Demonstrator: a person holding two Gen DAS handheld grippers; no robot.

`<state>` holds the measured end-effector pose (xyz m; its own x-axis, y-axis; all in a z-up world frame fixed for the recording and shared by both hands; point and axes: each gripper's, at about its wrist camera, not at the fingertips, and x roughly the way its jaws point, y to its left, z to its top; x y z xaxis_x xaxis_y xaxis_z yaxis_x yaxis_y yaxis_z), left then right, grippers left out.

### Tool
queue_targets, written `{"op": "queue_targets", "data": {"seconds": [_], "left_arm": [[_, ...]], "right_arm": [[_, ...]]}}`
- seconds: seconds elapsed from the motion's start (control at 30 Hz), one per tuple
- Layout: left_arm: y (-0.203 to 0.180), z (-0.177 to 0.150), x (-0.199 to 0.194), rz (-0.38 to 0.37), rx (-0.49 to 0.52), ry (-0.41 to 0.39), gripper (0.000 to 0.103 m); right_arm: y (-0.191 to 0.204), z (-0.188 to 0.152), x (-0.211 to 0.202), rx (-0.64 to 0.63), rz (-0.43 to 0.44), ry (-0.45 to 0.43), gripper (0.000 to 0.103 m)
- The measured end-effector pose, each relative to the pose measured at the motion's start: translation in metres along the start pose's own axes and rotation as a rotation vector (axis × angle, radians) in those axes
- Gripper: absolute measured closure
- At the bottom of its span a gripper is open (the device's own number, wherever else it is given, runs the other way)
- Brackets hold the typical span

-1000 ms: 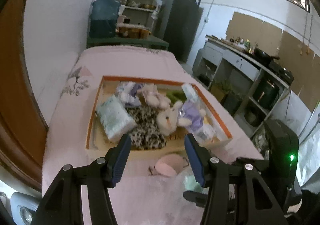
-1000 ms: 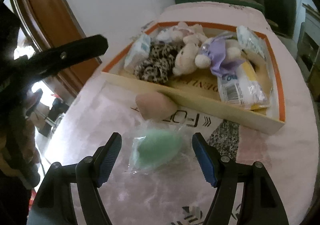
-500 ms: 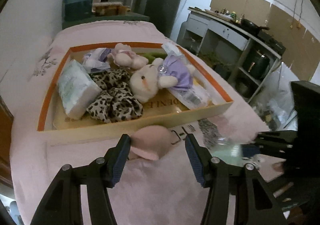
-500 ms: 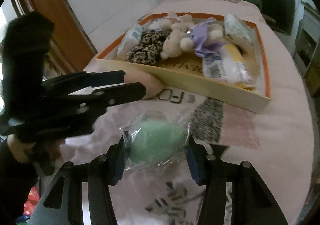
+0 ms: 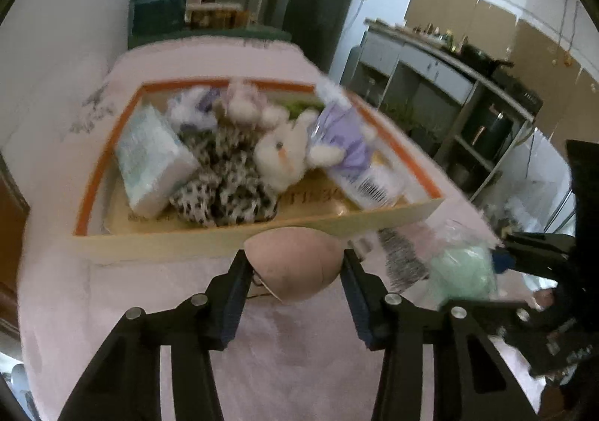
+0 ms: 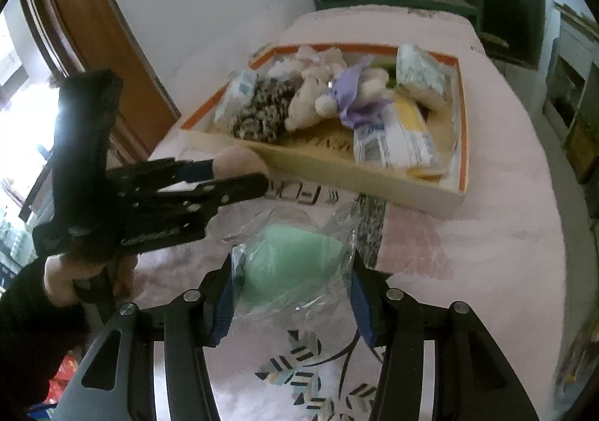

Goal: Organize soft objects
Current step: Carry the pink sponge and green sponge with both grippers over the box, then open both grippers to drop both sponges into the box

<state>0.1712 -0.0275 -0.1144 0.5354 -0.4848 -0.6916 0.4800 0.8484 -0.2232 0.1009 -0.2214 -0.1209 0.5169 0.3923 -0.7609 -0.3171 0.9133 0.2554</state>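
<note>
The left tool (image 5: 295,273) has just been closing, and the pink sponge (image 5: 295,263) that a second ago lay loose on the worktop (image 5: 149,308) ahead of its open jaws now sits between them, both pads touching its sides. I judge it gripped, though lightly. In the same second the right tool (image 6: 294,284) closed on the bagged green sponge (image 6: 292,263), which earlier lay free ahead of wide jaws; now the pads press the crinkled wrapper in from both sides.

For the task, this means the last two loose soft things on the cloth are both in hand, and what remains is likely the short carry over the near wall of the tray (image 5: 224,237).

From the left wrist view, the pink sponge is dead ahead at 12 o'clock from the tool, at the fingertips, with its rounded end poking forward past them. The tray wall is just beyond it, also at 12. The green sponge is at about 3 o'clock, near but apart, held by the other tool.

From the right wrist view, the green sponge fills the gap between the jaws at 12 o'clock. The left tool (image 6: 239,177) reaches in from 10 o'clock, its tips with the pink sponge (image 6: 239,162) against the tray's near wall (image 6: 337,177). Farther on at 12 to 1 o'clock the tray holds the plush rabbit (image 6: 310,102), leopard cloth (image 6: 262,114) and packets (image 6: 397,144).
</note>
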Motion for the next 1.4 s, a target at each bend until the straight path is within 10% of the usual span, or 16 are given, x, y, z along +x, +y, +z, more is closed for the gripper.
{"op": "queue_targets", "data": {"seconds": [0.6,1.4], "left_arm": [[0.039,0.113,0.001,0.147,-0.134,-0.159,0.054],[0.068,0.112,0.063,0.148,-0.181,-0.048,0.048]], "right_arm": [[-0.030,0.155,0.014,-0.096,-0.106,-0.176,0.050],[-0.047,0.163,0.084,-0.116,-0.187,-0.060,0.032]]}}
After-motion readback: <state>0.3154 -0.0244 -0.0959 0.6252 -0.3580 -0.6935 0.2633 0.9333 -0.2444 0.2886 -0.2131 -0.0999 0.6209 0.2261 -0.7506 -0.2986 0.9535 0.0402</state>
